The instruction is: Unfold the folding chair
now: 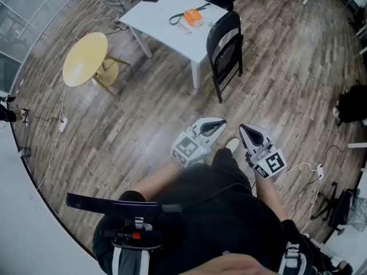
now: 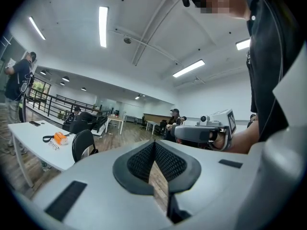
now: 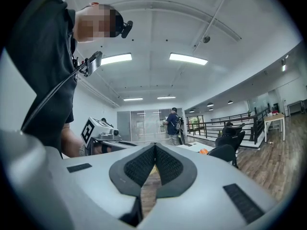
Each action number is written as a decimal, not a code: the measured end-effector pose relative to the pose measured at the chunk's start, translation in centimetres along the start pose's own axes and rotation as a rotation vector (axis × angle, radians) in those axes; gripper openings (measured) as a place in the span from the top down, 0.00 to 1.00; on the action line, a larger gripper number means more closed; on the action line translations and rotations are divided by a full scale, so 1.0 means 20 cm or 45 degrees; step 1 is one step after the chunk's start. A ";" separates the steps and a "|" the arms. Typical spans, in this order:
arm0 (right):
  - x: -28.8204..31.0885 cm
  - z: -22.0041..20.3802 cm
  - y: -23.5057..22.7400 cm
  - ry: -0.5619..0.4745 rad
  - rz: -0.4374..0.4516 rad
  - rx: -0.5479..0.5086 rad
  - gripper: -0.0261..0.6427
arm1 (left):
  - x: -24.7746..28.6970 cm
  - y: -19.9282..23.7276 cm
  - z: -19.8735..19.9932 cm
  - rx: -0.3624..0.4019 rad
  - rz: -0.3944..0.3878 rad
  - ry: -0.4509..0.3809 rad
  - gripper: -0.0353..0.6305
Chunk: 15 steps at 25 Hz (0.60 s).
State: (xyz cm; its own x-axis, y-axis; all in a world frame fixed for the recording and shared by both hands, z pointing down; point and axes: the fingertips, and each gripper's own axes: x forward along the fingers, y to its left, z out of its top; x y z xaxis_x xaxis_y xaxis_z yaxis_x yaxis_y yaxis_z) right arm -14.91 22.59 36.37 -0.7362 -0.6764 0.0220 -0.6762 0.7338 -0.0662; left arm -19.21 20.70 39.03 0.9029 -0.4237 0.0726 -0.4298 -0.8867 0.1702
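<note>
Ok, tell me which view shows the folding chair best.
Head view: the whole folding chair, still folded, stands by the white table. The left gripper view shows only its upper part, small and distant; the right gripper view likewise.

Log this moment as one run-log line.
folding chair: folded, beside white table, untouched | left gripper: shut, empty | right gripper: shut, empty

Left gripper (image 1: 215,126) and right gripper (image 1: 248,132) level, jaws together, empty.
</note>
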 end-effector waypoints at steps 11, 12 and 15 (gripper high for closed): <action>0.13 0.01 -0.54 -0.047 0.069 0.041 0.96 | 0.43 0.25 0.08 0.023 0.102 0.028 0.94; 0.14 0.02 -0.61 -0.050 0.072 0.035 0.96 | 0.49 0.28 0.10 0.021 0.110 0.024 0.94; 0.16 0.07 -0.82 -0.065 0.076 0.032 0.96 | 0.69 0.37 0.17 0.042 0.124 0.023 0.94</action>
State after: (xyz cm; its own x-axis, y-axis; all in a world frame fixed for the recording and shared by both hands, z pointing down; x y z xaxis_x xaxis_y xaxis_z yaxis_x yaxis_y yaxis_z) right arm -6.07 8.28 36.07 -0.7722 -0.6344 -0.0334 -0.6298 0.7714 -0.0911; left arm -9.98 7.64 38.02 0.8568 -0.5049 0.1048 -0.5151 -0.8473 0.1291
